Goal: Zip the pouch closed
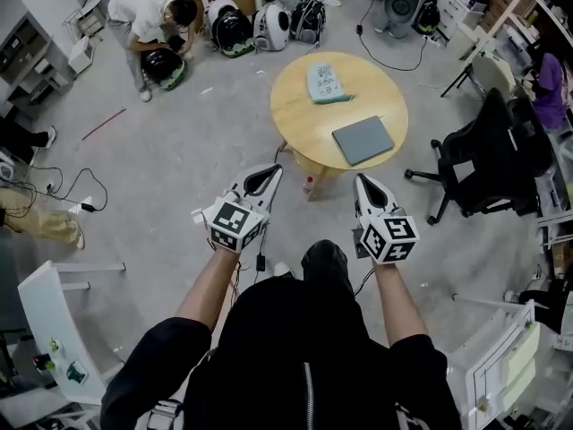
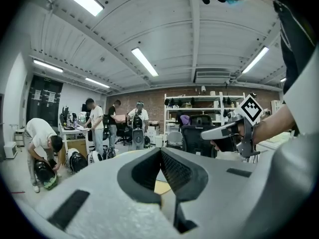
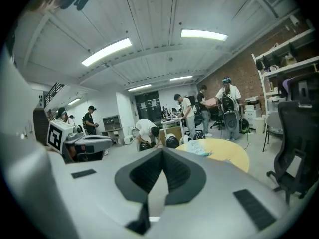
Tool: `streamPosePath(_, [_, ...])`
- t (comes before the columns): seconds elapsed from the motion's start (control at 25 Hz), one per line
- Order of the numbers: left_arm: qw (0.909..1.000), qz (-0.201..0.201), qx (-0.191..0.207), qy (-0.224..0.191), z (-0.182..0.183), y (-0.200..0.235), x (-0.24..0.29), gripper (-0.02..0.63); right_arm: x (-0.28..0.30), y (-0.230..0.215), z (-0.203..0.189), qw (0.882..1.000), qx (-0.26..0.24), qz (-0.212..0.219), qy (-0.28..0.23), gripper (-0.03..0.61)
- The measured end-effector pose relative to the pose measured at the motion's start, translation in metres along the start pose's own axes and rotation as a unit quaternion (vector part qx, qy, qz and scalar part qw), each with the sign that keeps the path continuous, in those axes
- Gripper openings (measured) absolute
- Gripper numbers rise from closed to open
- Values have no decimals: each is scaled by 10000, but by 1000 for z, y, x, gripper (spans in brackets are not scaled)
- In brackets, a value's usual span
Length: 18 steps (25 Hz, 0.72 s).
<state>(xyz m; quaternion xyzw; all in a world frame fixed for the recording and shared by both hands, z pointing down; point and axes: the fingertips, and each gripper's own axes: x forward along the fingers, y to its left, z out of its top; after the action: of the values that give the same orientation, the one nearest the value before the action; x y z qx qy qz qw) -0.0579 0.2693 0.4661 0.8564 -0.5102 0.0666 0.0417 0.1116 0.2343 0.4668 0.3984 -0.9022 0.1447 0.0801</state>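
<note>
A pale teal pouch (image 1: 327,82) lies on the far side of a round wooden table (image 1: 304,115), with a grey flat case (image 1: 363,140) beside it nearer me. Both grippers hang in the air short of the table, well apart from the pouch. My left gripper (image 1: 274,170) is shut with nothing in it, and so is my right gripper (image 1: 361,180). In the right gripper view the shut jaws (image 3: 162,150) point toward the table (image 3: 229,153) and the pouch (image 3: 198,147). The left gripper view has its shut jaws (image 2: 160,149) and the right gripper (image 2: 227,131) alongside.
A black office chair (image 1: 488,155) stands right of the table. A crouching person (image 1: 148,16) and several bags (image 1: 260,27) are on the floor beyond it. Cables (image 1: 63,191) trail at the left. White furniture (image 1: 54,321) flanks me on both sides.
</note>
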Motion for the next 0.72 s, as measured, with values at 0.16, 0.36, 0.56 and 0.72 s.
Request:
streamPosePath(0.16, [10000,-39,-30,-22,0,19,10,3,19,-1,7,10000,-8,-24,28,2])
streamPosePath(0.36, [9998,-139,-87,55,-6,34,37,3,44,-15,8,9999,19,-51,90,2])
streamPosePath(0.56, [9995,-235,-190,127,-7,54,78,3,80,-42,14,9997,106,-70,185,2])
streamPosePath(0.72, [9992,-260,-230,214,-3,74,121,3,114,-74,27,9996,125,-52,249,2])
